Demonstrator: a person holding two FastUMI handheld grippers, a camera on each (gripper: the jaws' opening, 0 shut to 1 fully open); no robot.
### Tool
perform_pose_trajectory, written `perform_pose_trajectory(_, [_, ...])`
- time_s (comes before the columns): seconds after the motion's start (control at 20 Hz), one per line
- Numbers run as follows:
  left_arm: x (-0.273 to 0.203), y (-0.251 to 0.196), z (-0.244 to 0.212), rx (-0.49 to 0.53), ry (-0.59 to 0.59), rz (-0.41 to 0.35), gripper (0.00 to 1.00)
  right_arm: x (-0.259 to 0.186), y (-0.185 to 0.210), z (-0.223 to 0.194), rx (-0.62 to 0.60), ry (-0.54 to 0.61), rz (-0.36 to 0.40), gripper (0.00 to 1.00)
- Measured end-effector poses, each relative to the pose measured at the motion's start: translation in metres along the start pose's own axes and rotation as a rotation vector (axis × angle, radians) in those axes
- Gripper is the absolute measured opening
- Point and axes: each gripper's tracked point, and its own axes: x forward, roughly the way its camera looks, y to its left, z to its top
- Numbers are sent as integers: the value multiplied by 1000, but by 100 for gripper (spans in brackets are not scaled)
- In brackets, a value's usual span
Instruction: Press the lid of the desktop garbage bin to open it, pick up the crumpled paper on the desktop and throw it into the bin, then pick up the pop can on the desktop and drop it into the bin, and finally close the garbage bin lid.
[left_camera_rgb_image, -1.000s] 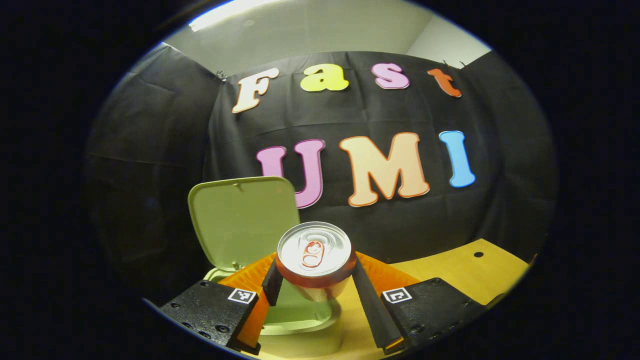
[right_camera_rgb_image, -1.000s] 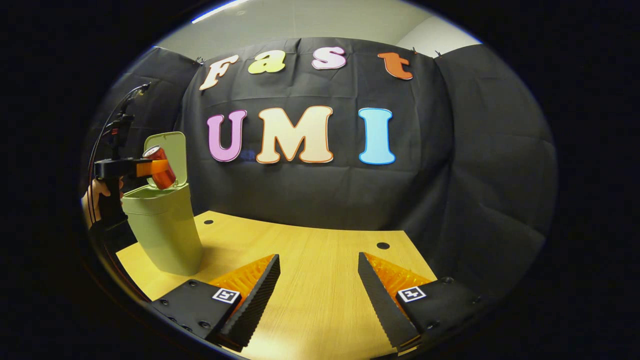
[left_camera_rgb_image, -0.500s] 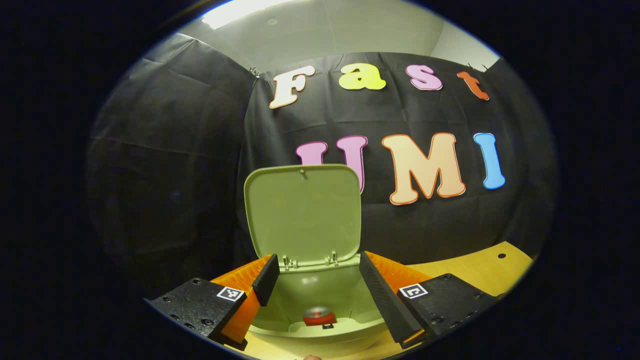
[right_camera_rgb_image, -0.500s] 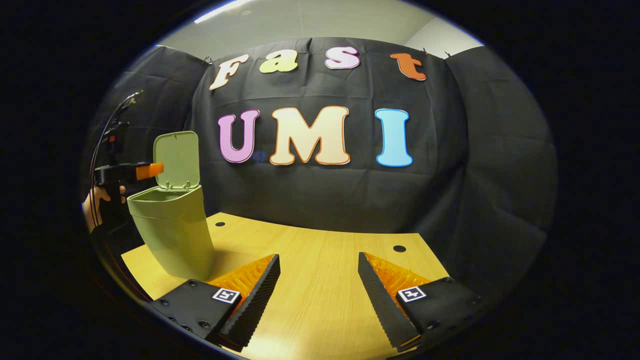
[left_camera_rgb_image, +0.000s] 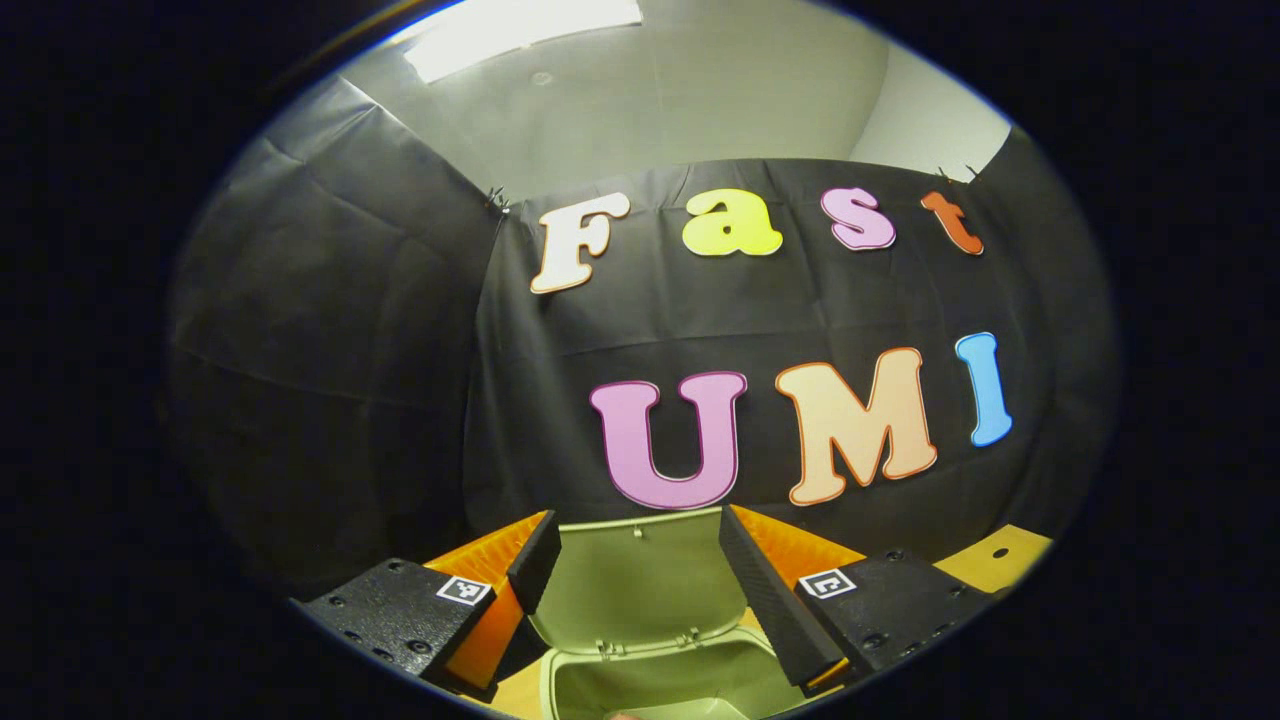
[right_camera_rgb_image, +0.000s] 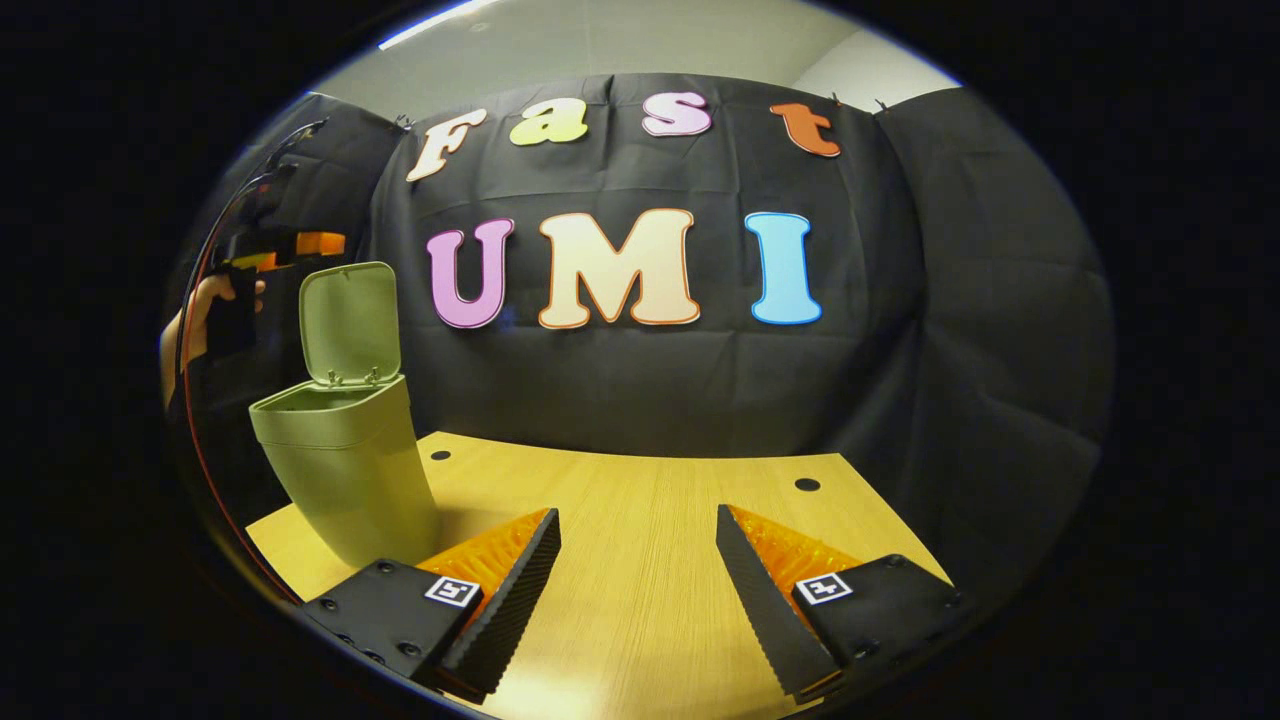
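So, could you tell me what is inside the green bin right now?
The bin stands with its lid up. Its walls hide the inside in the right gripper view; the left gripper view catches just its pale upper interior.

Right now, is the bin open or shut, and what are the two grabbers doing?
Bin: upright on the table, open.
Lid: raised, standing up from its hinge at the back of the bin.
Left gripper: open, holding nothing, above the bin, held by a hand.
Right gripper: open, holding nothing, over bare table.
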Motion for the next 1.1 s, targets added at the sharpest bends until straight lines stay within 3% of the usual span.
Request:
perform_pose_trajectory(0.15, [24,6,-4,-20,33,-11,99,-4,2,-1,-1,1,-27,99])
perform_pose_trajectory(0.2, [34,5,-8,-27,43,-16,95,-7,2,-1,-6,0,-36,99])
perform_pose_trajectory(0.25, [41,6,-12,-27,60,-16,99,-8,1,-2,-10,2,-44,99])
perform_pose_trajectory(0.45, [52,11,-29,-51,123,-11,95,-11,-2,-7,-4,18,-63,99])
perform_pose_trajectory(0.5, [52,8,-28,-56,124,-18,100,-12,-2,-7,-3,20,-63,98])
perform_pose_trajectory(1.1, [-22,-13,-37,-50,166,-17,97,-1,-2,7,-15,2,55,98])
